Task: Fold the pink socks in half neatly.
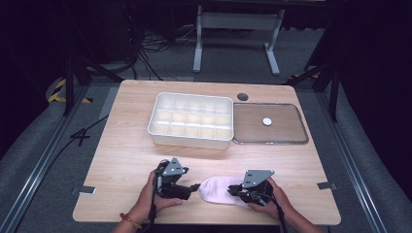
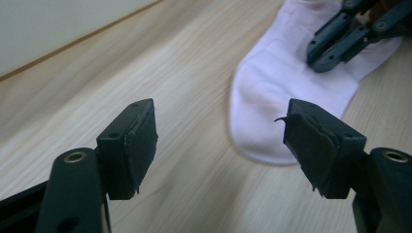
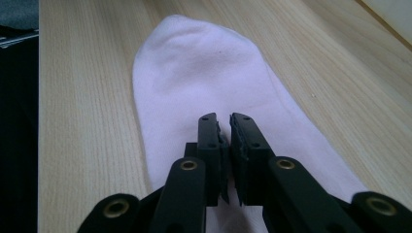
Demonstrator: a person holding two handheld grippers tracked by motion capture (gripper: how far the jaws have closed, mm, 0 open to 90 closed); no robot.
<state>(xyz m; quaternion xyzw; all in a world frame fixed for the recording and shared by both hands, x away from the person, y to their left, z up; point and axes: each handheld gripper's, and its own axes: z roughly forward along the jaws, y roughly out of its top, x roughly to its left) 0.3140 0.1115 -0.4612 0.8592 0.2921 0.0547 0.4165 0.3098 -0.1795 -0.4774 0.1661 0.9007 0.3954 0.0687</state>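
Observation:
A pale pink sock lies flat near the table's front edge, its toe pointing left. My left gripper is open at the toe end. In the left gripper view its jaws stand wide apart just above the wood, with the sock's toe ahead of the right jaw. My right gripper is shut and rests on top of the sock's middle. In the right gripper view its jaws are together, and I see no fabric bunched between them. The left gripper view shows the right gripper lying on the sock.
A white box with several compartments stands mid-table. Beside it on the right lies a flat clear tray holding a small white disc. A dark round grommet sits behind them. Bare wood lies between the box and the grippers.

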